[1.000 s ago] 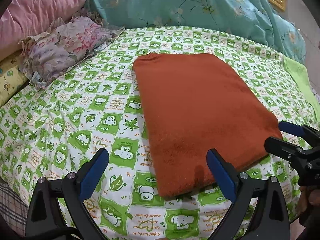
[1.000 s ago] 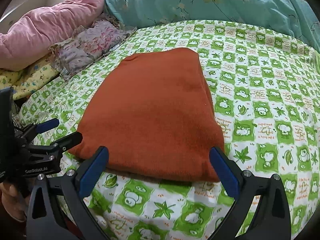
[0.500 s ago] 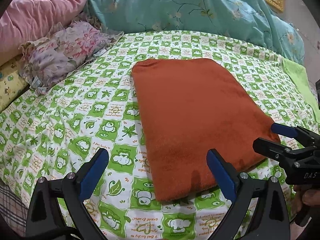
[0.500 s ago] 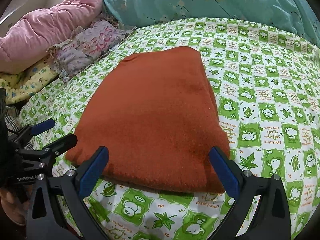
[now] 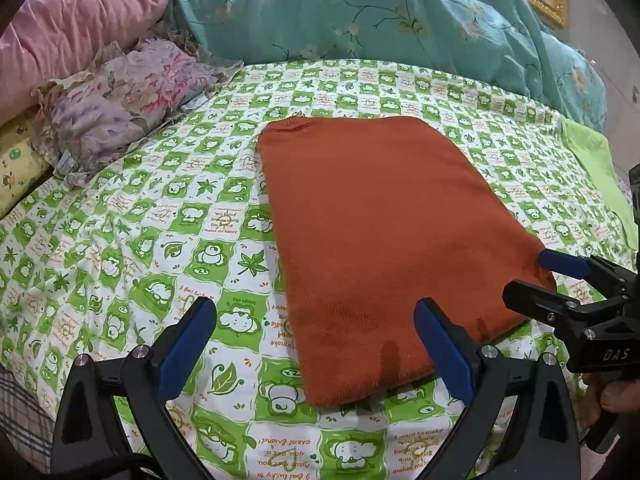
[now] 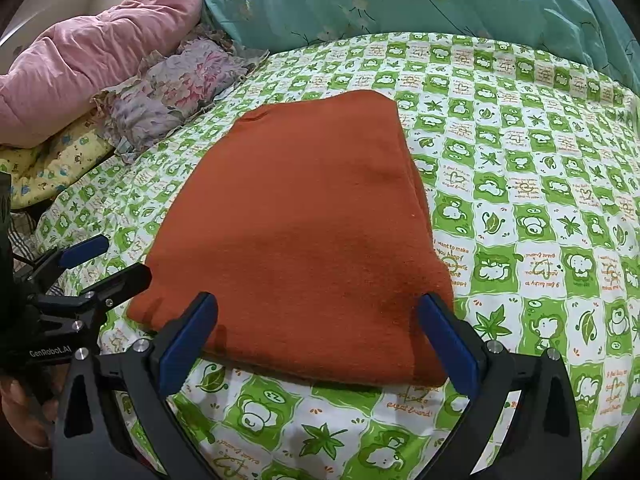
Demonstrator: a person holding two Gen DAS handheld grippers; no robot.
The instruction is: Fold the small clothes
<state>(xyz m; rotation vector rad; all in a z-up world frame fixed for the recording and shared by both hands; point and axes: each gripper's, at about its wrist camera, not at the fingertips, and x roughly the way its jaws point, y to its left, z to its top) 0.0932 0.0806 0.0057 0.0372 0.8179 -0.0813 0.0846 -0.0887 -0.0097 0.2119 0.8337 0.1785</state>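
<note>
A rust-orange knit garment (image 5: 384, 232), folded into a rectangle, lies flat on the green-and-white checked bedsheet (image 5: 140, 216). It also shows in the right wrist view (image 6: 304, 232). My left gripper (image 5: 316, 340) is open and empty, hovering just above the garment's near left corner. My right gripper (image 6: 320, 340) is open and empty, hovering at the garment's near right edge. The right gripper also shows at the right of the left wrist view (image 5: 552, 280). The left gripper also shows at the left of the right wrist view (image 6: 104, 260).
A teal floral quilt (image 5: 380, 20) is piled at the back. A pink quilt (image 5: 68, 24) and a floral frilled pillow (image 5: 120, 100) lie at the left. A light green cloth (image 5: 596, 168) lies at the bed's right edge.
Both grippers have moved forward and a little lower toward the garment's near edge. Both stay open. The garment has not moved.
</note>
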